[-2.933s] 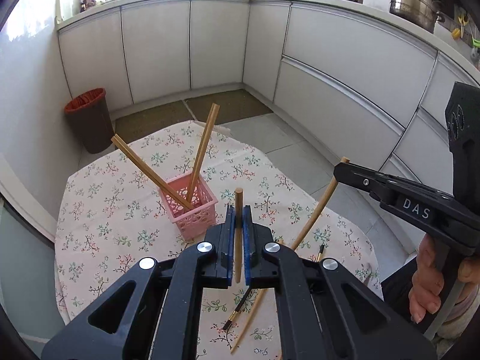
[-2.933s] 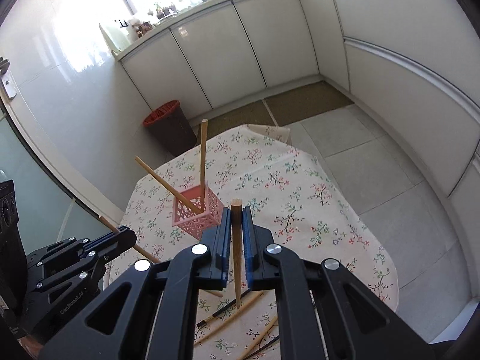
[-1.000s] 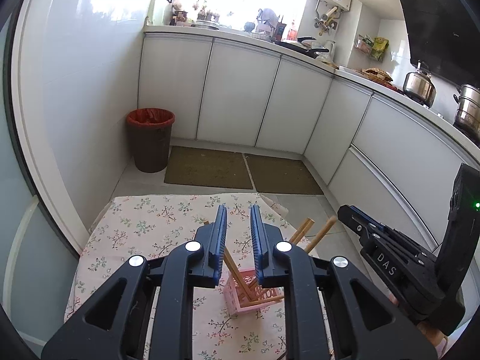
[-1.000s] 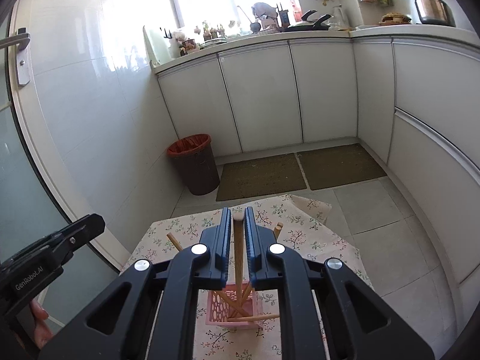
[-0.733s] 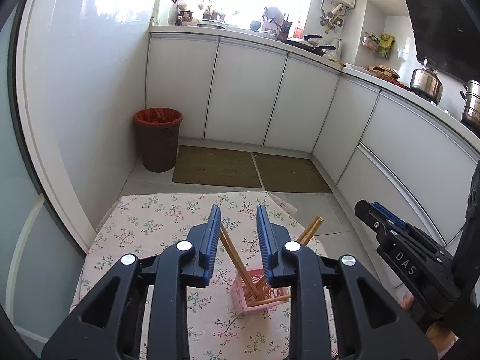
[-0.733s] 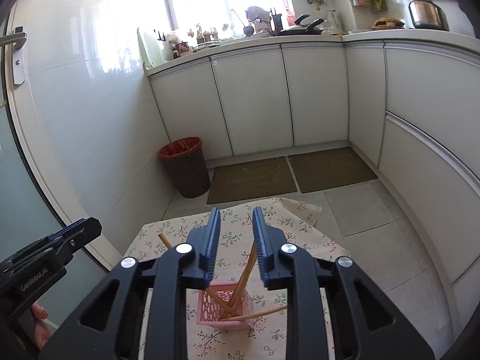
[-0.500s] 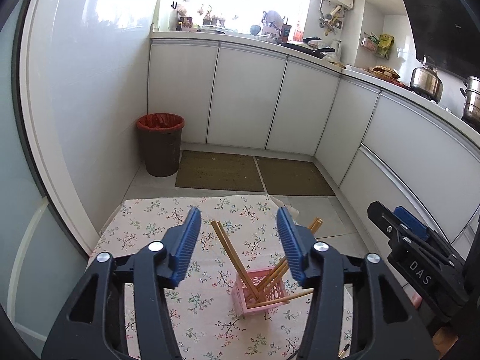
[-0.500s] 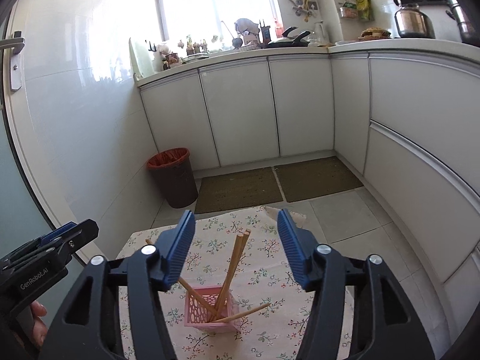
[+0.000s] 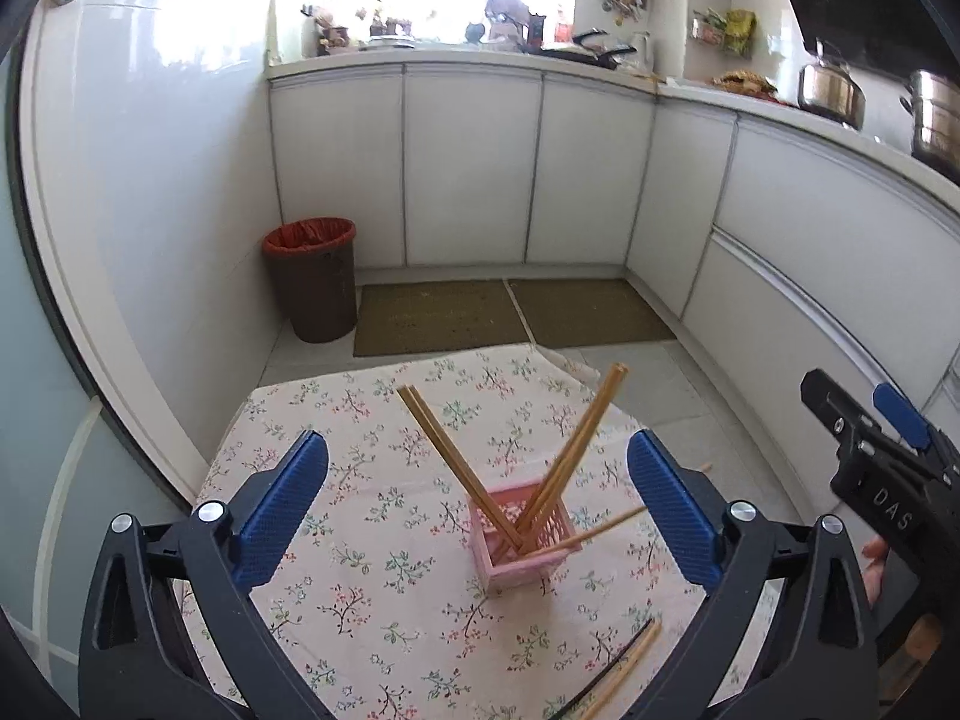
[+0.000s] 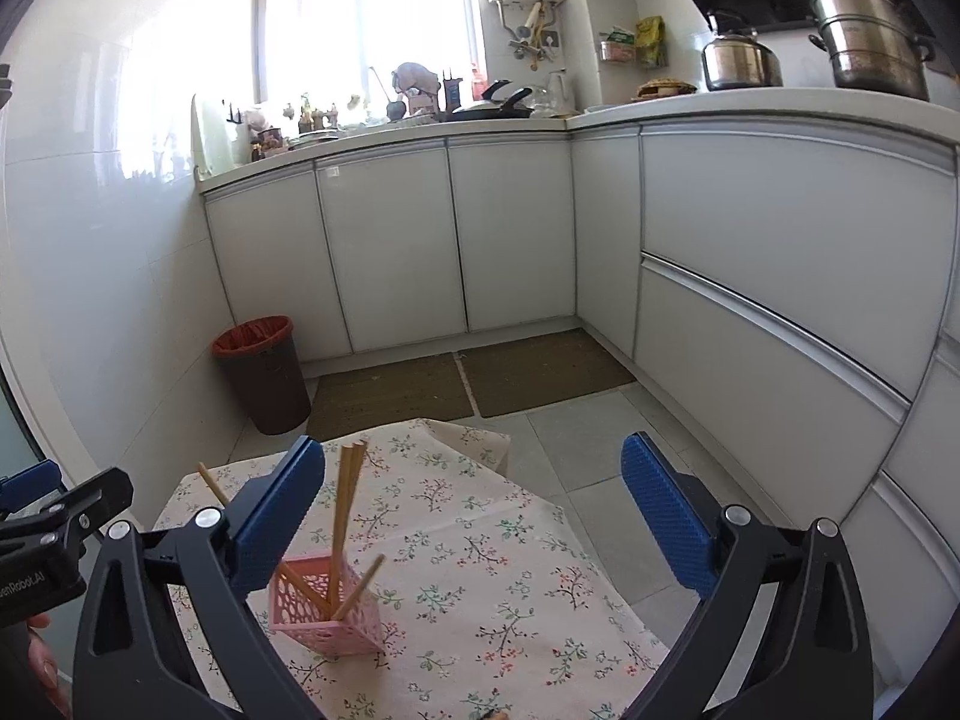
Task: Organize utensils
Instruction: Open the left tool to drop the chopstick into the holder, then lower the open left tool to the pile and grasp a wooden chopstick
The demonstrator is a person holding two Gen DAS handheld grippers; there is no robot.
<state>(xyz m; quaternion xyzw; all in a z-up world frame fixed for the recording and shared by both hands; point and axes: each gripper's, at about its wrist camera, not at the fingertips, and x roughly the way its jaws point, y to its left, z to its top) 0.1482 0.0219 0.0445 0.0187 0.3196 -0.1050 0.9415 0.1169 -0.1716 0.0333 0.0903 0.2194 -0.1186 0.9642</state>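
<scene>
Pink lattice basket (image 9: 521,531) is seen in the left wrist view standing on the floral tablecloth (image 9: 372,588), with wooden chopsticks (image 9: 456,468) leaning out of it to both sides. The left gripper (image 9: 477,507) is being held above it with jaws spread wide and nothing between the pads; the jaws have just been opening. Loose chopsticks (image 9: 624,666), one dark and one wooden, are lying on the cloth nearer the camera. The right gripper (image 9: 870,450) is showing at the right edge. A brown bin (image 9: 315,285) with a red liner is standing by the white cabinets (image 9: 468,168), two floor mats (image 9: 510,312) beside it. Compared with three seconds ago, the chopstick clamped in the left jaws is now resting in the basket.

Right wrist view: the right gripper (image 10: 474,516) is likewise released, empty, its jaws having just been opening. The basket (image 10: 324,612) is partly hidden behind the left-hand finger (image 10: 276,516); chopsticks (image 10: 345,504) are rising from it. The left gripper (image 10: 60,534) is showing at the left edge. A kettle (image 10: 741,63) and a steel pot (image 10: 870,42) are sitting on the counter. The stick gripped here earlier is now in the basket.
</scene>
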